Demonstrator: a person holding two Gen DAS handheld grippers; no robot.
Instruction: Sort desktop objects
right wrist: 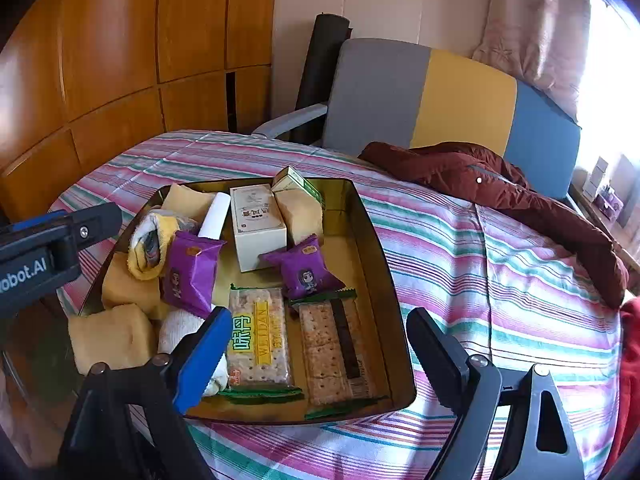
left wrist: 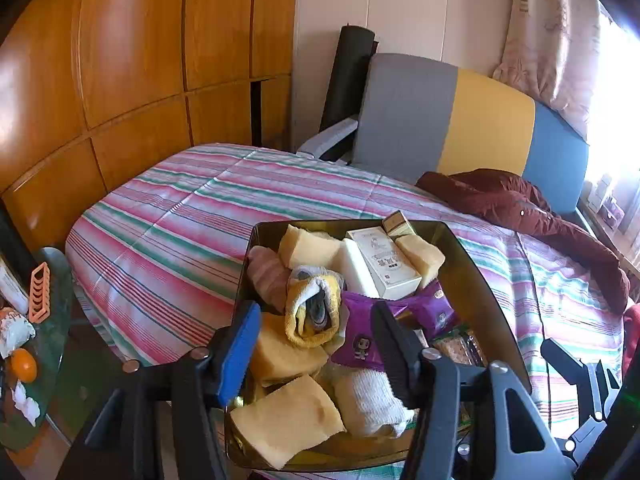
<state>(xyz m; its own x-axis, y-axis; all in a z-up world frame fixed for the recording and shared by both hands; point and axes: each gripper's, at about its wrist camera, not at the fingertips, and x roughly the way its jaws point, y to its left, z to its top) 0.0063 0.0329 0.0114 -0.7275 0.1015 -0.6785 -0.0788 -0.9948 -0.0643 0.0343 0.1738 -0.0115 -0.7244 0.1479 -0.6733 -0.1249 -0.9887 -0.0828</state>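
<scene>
A dark gold tray (right wrist: 384,264) sits on a striped bed. It holds yellow sponges (right wrist: 112,336), a yellow-white rolled sock (right wrist: 150,248), a white rolled towel (right wrist: 176,330), two purple snack packs (right wrist: 190,272), a white box (right wrist: 258,224), a small green-gold box (right wrist: 294,180) and two cracker packs (right wrist: 258,336). My left gripper (left wrist: 314,344) is open above the tray's near left part, over the sponges (left wrist: 286,420) and the sock (left wrist: 312,304). My right gripper (right wrist: 320,348) is open above the cracker packs at the tray's near edge.
A dark red jacket (right wrist: 500,196) lies on the bed at the right. A grey, yellow and blue chair (right wrist: 440,96) stands behind the bed. A side table (left wrist: 52,344) at the left holds an orange rack and small items. Wooden wardrobe doors stand behind.
</scene>
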